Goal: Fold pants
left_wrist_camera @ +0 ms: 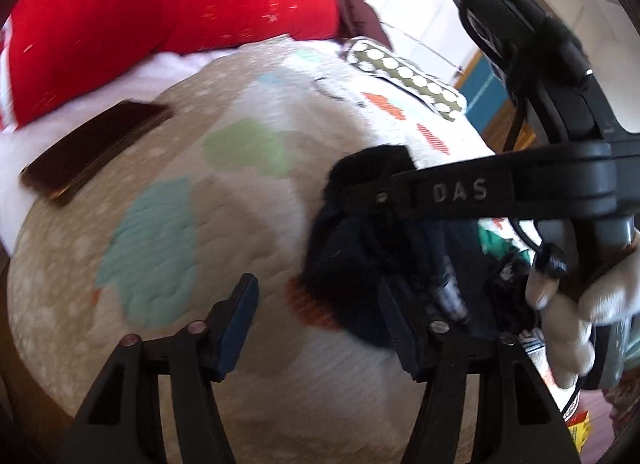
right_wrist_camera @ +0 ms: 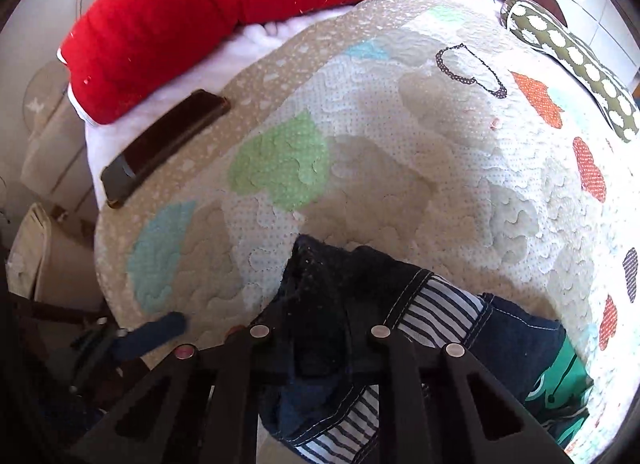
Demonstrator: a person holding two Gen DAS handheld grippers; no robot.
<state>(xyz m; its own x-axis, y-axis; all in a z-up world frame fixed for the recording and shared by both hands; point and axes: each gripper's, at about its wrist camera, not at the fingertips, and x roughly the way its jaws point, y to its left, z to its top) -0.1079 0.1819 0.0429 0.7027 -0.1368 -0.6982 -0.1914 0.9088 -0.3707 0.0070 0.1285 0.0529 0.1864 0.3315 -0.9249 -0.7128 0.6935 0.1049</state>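
Note:
The pants [right_wrist_camera: 320,320] are dark denim with a striped lining, bunched at the near edge of a patchwork quilt [right_wrist_camera: 360,136]. My right gripper [right_wrist_camera: 320,344] is shut on the pants, with cloth bulging between its jaws. In the left wrist view the pants [left_wrist_camera: 348,264] hang as a dark bundle under the right gripper's body [left_wrist_camera: 520,184], held by a gloved hand [left_wrist_camera: 572,320]. My left gripper [left_wrist_camera: 320,328] is open and empty, just left of and below that bundle, over the quilt [left_wrist_camera: 200,184].
A red bolster pillow [right_wrist_camera: 240,12] lies along the far edge of the bed. A dark phone-like slab [right_wrist_camera: 164,144] rests on the quilt's left edge. A green dotted cushion [right_wrist_camera: 572,60] sits at the far right. Beige furniture [right_wrist_camera: 44,256] stands left of the bed.

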